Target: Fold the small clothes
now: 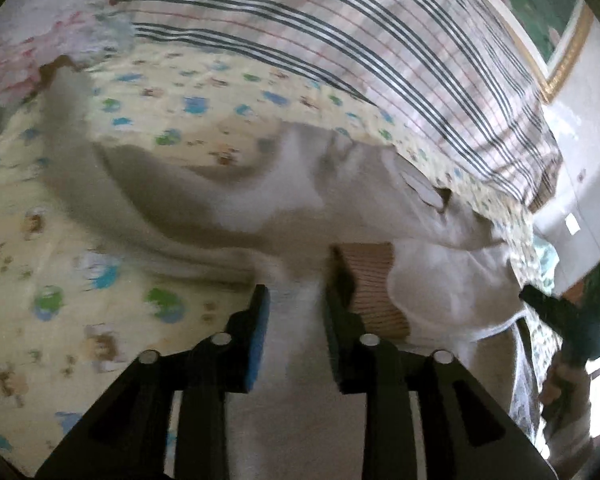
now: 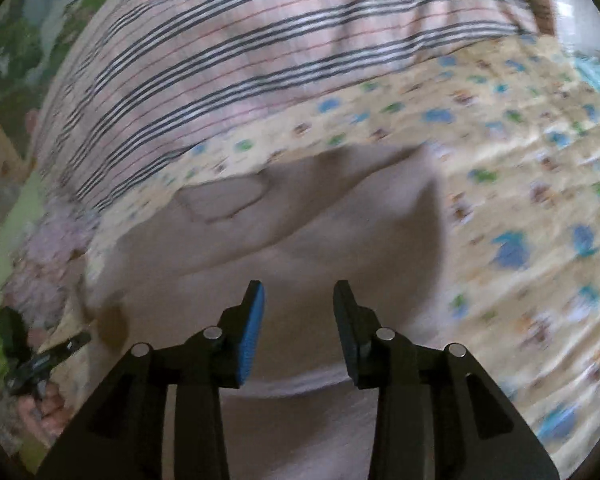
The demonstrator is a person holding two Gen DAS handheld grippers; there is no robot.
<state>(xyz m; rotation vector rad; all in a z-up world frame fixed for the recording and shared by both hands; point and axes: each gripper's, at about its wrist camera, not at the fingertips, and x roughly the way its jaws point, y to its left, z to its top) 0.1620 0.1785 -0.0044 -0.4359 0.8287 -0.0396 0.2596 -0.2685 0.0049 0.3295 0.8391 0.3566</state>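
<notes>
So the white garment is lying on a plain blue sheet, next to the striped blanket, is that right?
Not quite. The sheet under the white garment is pale yellow with small blue and green prints, not plain blue; the right wrist view shows it. The striped blanket does lie next to it.

Striped quilt [image 2: 260,60] walls off the far side; printed sheet [image 2: 520,200] beside the garment [image 2: 300,240] lies open.

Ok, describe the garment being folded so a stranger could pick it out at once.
Start at the bed's yellow sheet printed with blue and green cartoon animals, below the striped blanket. On that sheet, just ahead of both claws, lies the pale garment. It is the only plain, unpatterned cloth there, with a small sewn patch at its far edge.
</notes>
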